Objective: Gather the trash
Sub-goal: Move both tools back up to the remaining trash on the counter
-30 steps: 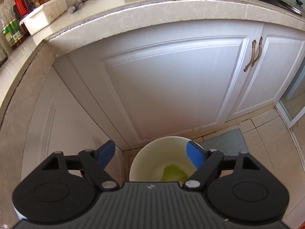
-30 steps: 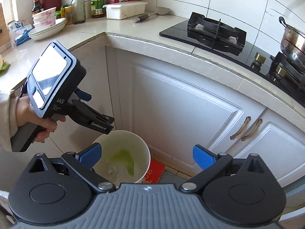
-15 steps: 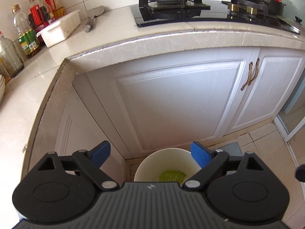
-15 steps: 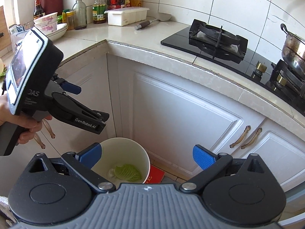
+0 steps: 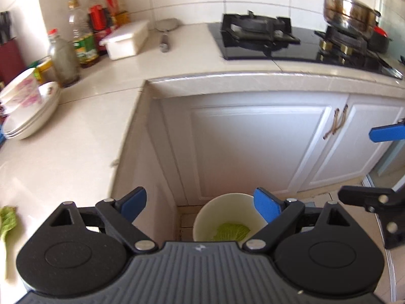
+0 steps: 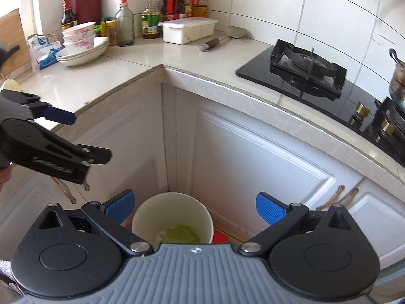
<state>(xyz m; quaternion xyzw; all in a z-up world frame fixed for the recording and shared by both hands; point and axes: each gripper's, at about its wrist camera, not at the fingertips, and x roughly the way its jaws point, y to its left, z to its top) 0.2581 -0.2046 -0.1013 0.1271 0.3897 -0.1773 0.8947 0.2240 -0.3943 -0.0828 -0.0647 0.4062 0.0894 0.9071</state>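
The left gripper (image 5: 200,202) holds its ribbed blue pads wide apart with nothing between them; the right gripper (image 6: 195,206) is spread just as wide and empty. Below both, a round, smooth white bin (image 6: 172,217) stands on the floor in the corner of the panelled white cabinets (image 6: 253,167). A crinkled green cabbage leaf (image 6: 181,234) lies flat at its bottom. Another leaf (image 5: 7,221) rests on the glossy stone counter (image 5: 83,131). Beyond, a steel pot (image 5: 348,8) sits on the black stove (image 5: 273,40).

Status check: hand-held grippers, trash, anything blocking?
Left hand-held gripper open, empty. Right hand-held gripper open, empty. Green leaf scrap in white round bin. Another leaf on counter. Nothing blocking.
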